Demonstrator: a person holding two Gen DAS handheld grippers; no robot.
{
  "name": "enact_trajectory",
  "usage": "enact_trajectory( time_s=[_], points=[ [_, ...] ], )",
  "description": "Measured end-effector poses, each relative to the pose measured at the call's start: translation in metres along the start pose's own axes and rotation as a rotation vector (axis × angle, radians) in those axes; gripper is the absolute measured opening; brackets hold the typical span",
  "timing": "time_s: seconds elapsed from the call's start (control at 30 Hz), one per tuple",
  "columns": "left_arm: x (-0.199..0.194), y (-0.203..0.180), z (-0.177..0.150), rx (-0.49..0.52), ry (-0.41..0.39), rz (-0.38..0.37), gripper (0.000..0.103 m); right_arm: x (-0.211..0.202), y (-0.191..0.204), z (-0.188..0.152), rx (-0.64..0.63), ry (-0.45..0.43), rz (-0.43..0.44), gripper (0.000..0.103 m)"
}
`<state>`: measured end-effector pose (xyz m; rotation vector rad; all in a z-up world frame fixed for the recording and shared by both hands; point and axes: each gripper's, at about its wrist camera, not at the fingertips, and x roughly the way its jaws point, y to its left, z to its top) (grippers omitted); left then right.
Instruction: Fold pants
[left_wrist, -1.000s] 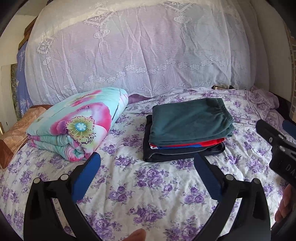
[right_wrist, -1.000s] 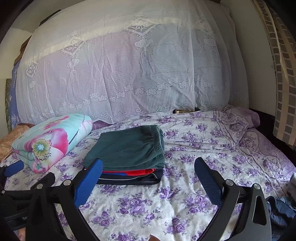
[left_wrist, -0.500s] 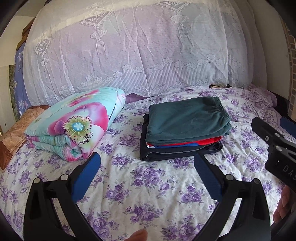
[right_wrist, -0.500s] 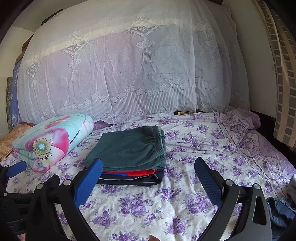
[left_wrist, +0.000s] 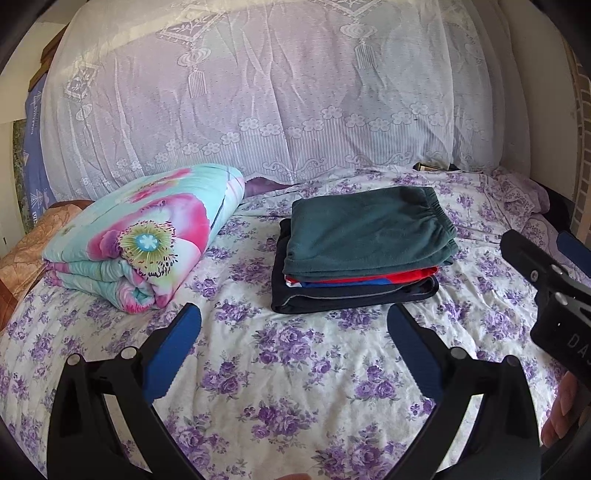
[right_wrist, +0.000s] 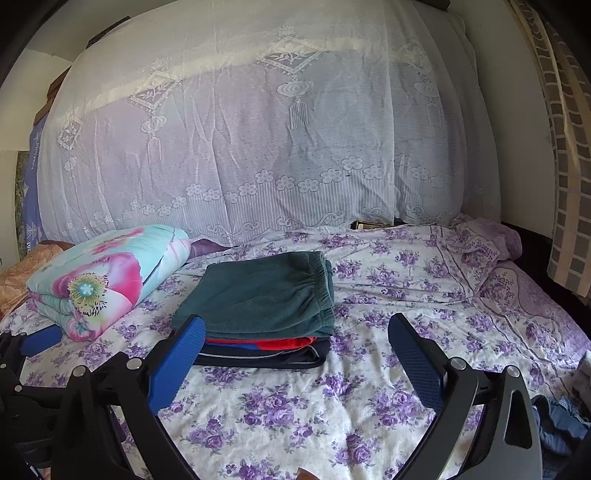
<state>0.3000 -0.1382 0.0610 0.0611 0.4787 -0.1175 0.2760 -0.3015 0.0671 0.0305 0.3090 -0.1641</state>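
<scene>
**Now both tongs hang open over the bed, holding nothing**

We hold our left tongs above the bed. The two blue pads are spread wide apart, and only the purple flower sheet shows between them. Nothing is in their grip.

Our right tongs are the same: wide open, with nothing held. The left pad sits in front of the near left corner of the pile, but we cannot tell if it touches the cloth.

The pile lies on the sheet just past the left tongs, a bit toward their right pad. On top are green pants, folded flat, with the stretchy waist on the right side. Under them we see a red layer, a thin blue one, and a dark one at the bottom. From the right tongs the same pile lies ahead and to the left.

A rolled blanket with big pink flowers rests left of the pile, apart from it. A white lace cloth hangs behind everything.

Our right tongs show at the right edge of the left view. Beside the right tongs' right arm, low down, lies some loose blue cloth.
</scene>
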Motion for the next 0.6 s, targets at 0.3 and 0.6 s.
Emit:
enact_trajectory(
  time_s=[0.3, 0.6],
  points=[
    [-0.011, -0.008, -0.001, 0.05, -0.083, 0.046, 0.098, -0.001, 0.001, 0.0, 0.001, 0.001, 0.006, 0.1],
    [-0.008, -0.011, 0.001, 0.054, -0.042, -0.012, 0.098, -0.001, 0.0, 0.001, 0.006, 0.003, 0.006, 0.1]
  ],
)
